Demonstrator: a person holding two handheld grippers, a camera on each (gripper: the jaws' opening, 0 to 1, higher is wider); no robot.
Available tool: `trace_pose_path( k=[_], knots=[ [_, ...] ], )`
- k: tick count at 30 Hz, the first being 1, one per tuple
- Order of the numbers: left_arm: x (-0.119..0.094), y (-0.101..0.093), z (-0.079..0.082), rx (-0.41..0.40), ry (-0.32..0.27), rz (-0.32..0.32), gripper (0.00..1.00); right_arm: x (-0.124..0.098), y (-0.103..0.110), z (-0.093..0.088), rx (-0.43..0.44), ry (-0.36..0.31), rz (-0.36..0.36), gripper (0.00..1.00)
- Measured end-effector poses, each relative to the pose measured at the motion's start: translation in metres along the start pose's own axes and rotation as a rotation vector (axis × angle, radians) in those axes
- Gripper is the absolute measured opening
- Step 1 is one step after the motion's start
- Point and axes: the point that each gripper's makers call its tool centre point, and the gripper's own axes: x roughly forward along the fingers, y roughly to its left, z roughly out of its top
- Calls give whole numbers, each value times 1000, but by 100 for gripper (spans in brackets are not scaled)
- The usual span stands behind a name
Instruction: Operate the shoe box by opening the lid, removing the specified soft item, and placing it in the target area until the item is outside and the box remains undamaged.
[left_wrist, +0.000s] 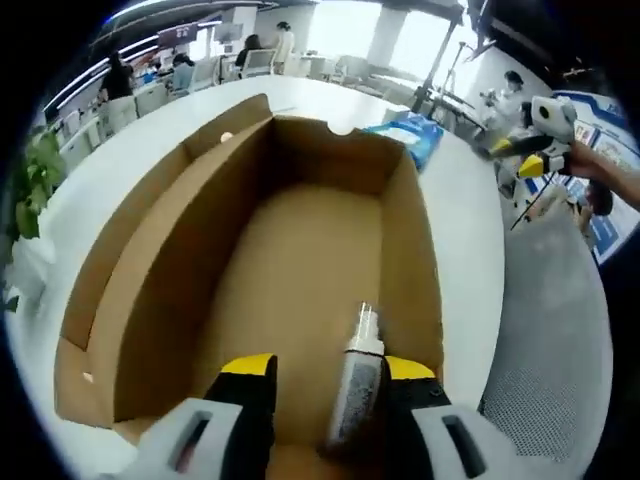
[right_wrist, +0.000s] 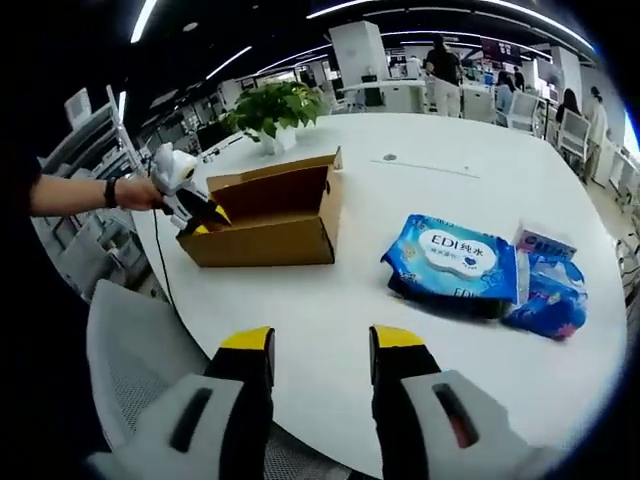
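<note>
Right now the left gripper (left_wrist: 325, 375) has its fingers (left_wrist: 250, 375) down inside the open box (left_wrist: 300, 250), closed on a small grey spray bottle (left_wrist: 358, 385) that stands against the right finger near the box's near end. Apart from that bottle the cardboard floor looks bare, and the lid flap (left_wrist: 130, 230) lies folded back along the left wall. Across the bench (right_wrist: 420, 170) the right gripper (right_wrist: 320, 350) hovers with its fingers (right_wrist: 395, 345) spread and holding nothing, well apart from the box. Blue soft packs (right_wrist: 460, 260) already lie out on the bench to the right of the box, so the soft item seems to be outside. If the bottle is to come out as well, I'd lift it straight up, keeping clear of the right wall so the cardboard isn't dragged or creased. The free gripper could steady the box if it starts to slide. A plant (right_wrist: 275, 105) stands behind the box.
</note>
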Motion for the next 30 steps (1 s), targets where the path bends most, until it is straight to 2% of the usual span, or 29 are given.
trace_pose_path(
  k=[5, 11, 13, 16, 22, 24, 26, 30],
  knots=[
    [5, -2, 2, 81, 36, -13, 41, -2, -2, -5, 5, 5, -5, 35],
    [15, -6, 2, 134, 79, -46, 42, -5, -3, -7, 16, 5, -10, 34],
    [19, -9, -2, 145, 112, -59, 42, -6, -6, -9, 14, 8, -14, 33],
    [22, -7, -6, 206, 155, -52, 42, -7, -7, -13, 8, 18, -16, 34],
    [35, -7, -18, 297, 229, -45, 35, -9, -7, -12, 20, 9, -25, 33],
    [33, -5, -17, 325, 235, -23, 32, -8, -6, -13, 17, 13, -24, 33],
    [33, -6, -18, 352, 234, -27, 22, -7, -5, -14, 13, 17, -19, 32],
    [33, -4, -16, 372, 226, -26, 20, -4, -3, -16, 14, 22, -14, 32]
  ],
)
